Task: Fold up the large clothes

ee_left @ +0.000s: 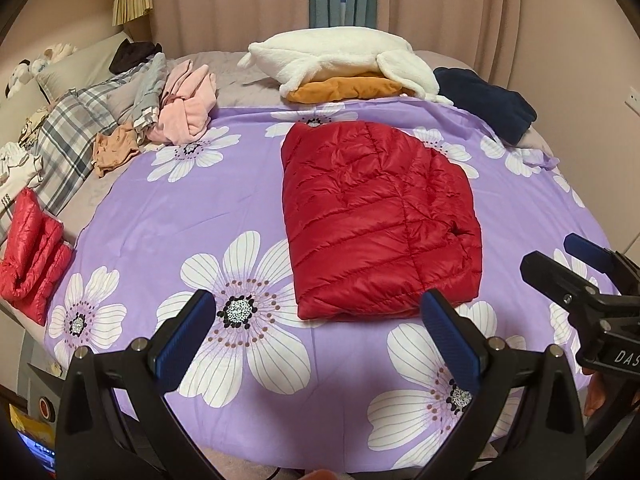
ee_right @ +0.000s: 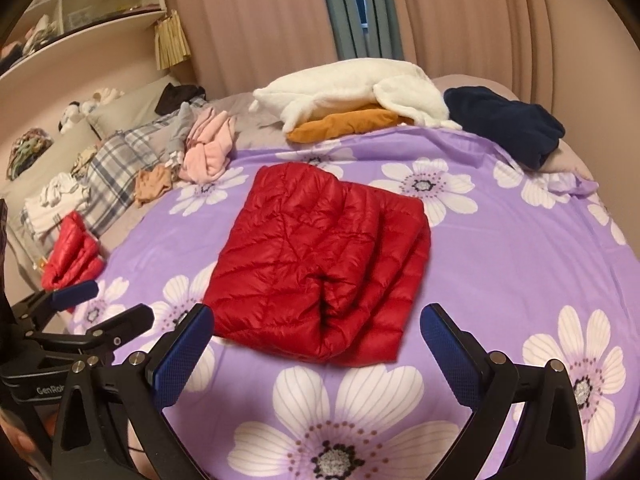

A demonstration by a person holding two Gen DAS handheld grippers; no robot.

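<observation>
The red down jacket (ee_left: 380,220) lies folded into a compact block on the flowered sheet (ee_left: 180,208) just ahead of both released, empty grippers, left gripper (ee_left: 320,344) and right gripper (ee_right: 316,352), so the fold looks finished and the next move probably calls for gripping its near edge to set it aside.

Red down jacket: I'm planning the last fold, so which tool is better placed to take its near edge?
Right, probably. The right tool is open with the red down jacket's near edge between its fingers. The left tool sits left of centre, facing mostly the purple floral sheet.
</observation>
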